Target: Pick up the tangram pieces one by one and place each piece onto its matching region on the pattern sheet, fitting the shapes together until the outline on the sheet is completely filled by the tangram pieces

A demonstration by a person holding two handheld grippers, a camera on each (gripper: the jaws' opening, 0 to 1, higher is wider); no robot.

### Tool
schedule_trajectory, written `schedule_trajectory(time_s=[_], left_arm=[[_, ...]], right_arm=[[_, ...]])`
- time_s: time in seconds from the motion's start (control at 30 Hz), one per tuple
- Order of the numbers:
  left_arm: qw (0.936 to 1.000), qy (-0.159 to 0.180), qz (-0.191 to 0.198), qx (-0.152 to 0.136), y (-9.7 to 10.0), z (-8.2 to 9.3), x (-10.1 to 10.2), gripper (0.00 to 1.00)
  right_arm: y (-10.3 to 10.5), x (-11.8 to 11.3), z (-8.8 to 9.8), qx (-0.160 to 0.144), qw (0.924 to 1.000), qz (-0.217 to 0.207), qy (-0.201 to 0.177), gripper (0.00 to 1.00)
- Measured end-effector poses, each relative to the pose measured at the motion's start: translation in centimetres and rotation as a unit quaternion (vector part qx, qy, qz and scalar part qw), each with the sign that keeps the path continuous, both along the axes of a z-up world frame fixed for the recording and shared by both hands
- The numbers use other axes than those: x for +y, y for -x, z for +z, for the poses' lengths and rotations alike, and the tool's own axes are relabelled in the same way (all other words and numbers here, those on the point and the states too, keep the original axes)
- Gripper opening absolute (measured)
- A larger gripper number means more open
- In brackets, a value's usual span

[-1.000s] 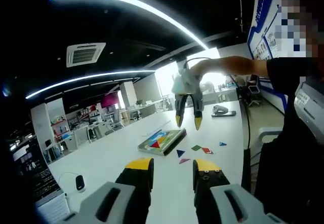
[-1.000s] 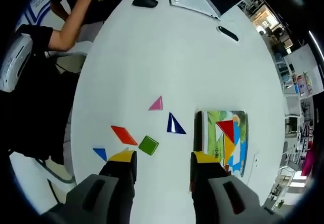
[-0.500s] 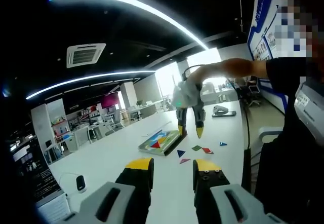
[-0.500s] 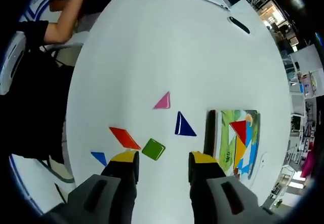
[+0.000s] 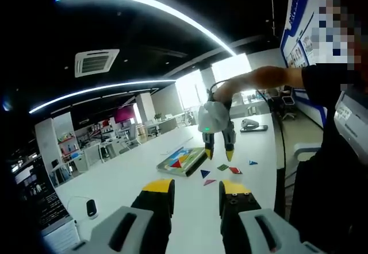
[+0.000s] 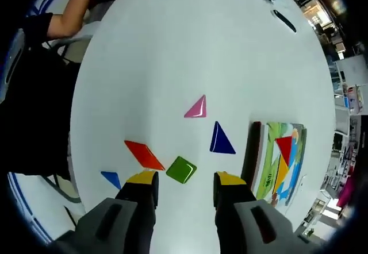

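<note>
R gripper view looks down on the table [image 6: 172,47]: R gripper [image 6: 179,179] jaws apart, holding nothing, just above green square [image 6: 181,169]. Loose pieces, 5: green square, red parallelogram [image 6: 144,154], small blue triangle [image 6: 112,179], dark blue triangle [image 6: 221,140], pink triangle [image 6: 197,108]. Pattern sheet [image 6: 279,162] beyond, w/ red and yellow pieces on it. L gripper view: L gripper [image 5: 195,188] jaws apart, empty, well back from the sheet.

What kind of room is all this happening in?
Probably an open-plan office or lab: a long white table, a ceiling air-conditioning unit beside strip lights, and more desks farther back.
</note>
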State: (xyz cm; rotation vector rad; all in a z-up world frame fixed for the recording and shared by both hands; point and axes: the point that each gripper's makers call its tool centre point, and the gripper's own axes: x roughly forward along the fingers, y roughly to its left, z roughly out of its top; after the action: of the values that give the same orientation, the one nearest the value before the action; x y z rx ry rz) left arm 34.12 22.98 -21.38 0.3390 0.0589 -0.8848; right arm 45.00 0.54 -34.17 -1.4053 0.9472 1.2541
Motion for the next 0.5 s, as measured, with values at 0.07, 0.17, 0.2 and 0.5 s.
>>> schedule_trajectory(time_s=[0.07, 0.17, 0.2, 0.5], left_arm=[[1.0000, -0.001, -0.001, -0.001, 0.1, 0.0, 0.0, 0.32], [1.0000, -0.001, -0.001, -0.001, 0.1, 0.0, 0.0, 0.32], [1.0000, -0.001, -0.001, -0.001, 0.1, 0.0, 0.0, 0.32], [1.0000, 0.000, 0.000, -0.002, 0.3, -0.1, 0.2, 0.32]], right_arm=[[0.1, 0.4, 0.0, 0.001, 1.0000, 0.008, -0.001, 0.40], [0.2, 1.2, -0.2, 0.004, 0.9997, -0.021, -0.006, 0.40], [0.4, 1.5, -0.4, 0.007, 0.9993, -0.037, -0.007, 0.40], [1.5, 5.2, -1.7, 0.036, 0.9975, -0.054, -0.027, 0.33]])
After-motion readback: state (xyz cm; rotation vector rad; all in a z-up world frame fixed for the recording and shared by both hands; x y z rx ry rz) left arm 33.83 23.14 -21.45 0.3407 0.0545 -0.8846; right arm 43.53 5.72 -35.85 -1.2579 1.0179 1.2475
